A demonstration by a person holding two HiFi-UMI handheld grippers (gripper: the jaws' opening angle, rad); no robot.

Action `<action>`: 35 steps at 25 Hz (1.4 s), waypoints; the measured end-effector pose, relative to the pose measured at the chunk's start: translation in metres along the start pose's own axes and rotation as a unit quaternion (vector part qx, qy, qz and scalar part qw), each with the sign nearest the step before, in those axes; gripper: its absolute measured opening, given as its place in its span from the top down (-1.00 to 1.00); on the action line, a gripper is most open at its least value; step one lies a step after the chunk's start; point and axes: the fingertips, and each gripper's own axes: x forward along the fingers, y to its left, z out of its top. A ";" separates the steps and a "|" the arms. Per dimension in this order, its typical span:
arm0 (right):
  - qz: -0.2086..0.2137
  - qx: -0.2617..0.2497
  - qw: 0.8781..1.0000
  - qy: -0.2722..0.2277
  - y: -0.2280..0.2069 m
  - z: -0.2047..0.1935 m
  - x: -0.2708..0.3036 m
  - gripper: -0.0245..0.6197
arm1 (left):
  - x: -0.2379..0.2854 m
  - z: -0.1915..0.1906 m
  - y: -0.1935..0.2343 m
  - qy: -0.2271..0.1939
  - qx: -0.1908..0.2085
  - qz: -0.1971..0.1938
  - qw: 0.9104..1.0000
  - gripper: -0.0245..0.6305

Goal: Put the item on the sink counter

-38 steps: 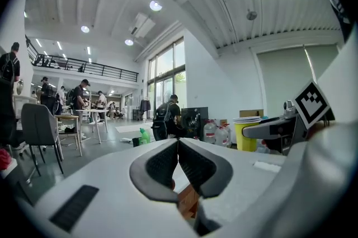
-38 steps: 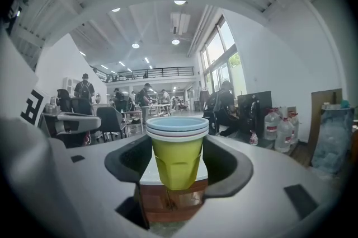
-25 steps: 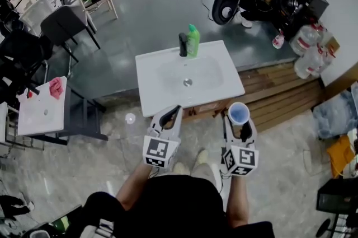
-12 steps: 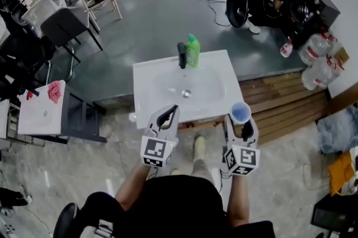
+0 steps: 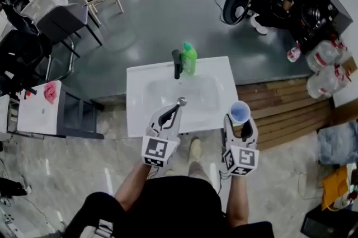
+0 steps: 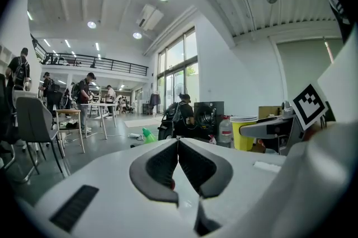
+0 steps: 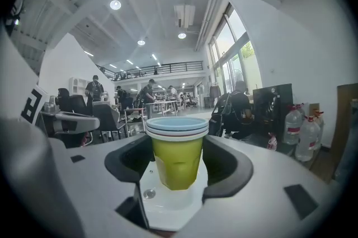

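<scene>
- Standing upright between the jaws of the right gripper is a stack of cups: smooth, tapered, yellow-green walls with several thin rolled rims, pale blue and white, nested at the top.
- The jaws stand wide apart, and their curved dark pads close on the stack from both sides. Its foot rests on the gripper's white plate.
- From the head view the top cup's round mouth shows only a pale blue inside.
- The stack appears at the front right corner of the sink counter, carried in the gripper and not set down on the counter.
- The left gripper has its jaws closed together, ribbed black pads meeting at the tips with nothing between them. It reaches over the counter's front edge.
- The sink counter is a glossy white rectangular slab with a shallow, rounded basin sunk into its middle.
- At the basin's far rim stand a matte black faucet and, just beside it, a green plastic bottle with a tapered neck.
- Both grippers have smooth white shells, and each carries a cube with black-and-white square markers.
- Slatted wooden boards lie on the floor to the right of the counter, and clear plastic water jugs stand beyond them.
</scene>
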 end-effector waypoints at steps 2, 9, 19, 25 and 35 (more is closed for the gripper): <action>0.003 -0.001 1.000 0.004 -0.010 0.001 0.013 0.05 | 0.016 0.001 -0.001 0.004 -0.003 0.002 1.000 0.91; 0.012 -0.003 1.000 0.013 -0.033 0.001 0.062 0.05 | 0.066 0.000 0.005 0.016 -0.010 0.007 1.000 0.91; 0.037 -0.023 0.999 0.004 -0.054 -0.004 0.121 0.05 | 0.118 -0.017 0.013 0.039 -0.021 0.013 0.999 0.91; 0.052 -0.042 0.998 0.005 -0.063 -0.015 0.153 0.05 | 0.146 -0.030 0.017 0.055 -0.032 0.016 0.998 0.91; 0.067 -0.038 0.997 0.028 -0.085 -0.052 0.193 0.05 | 0.188 -0.055 0.013 0.077 -0.040 0.017 0.996 0.91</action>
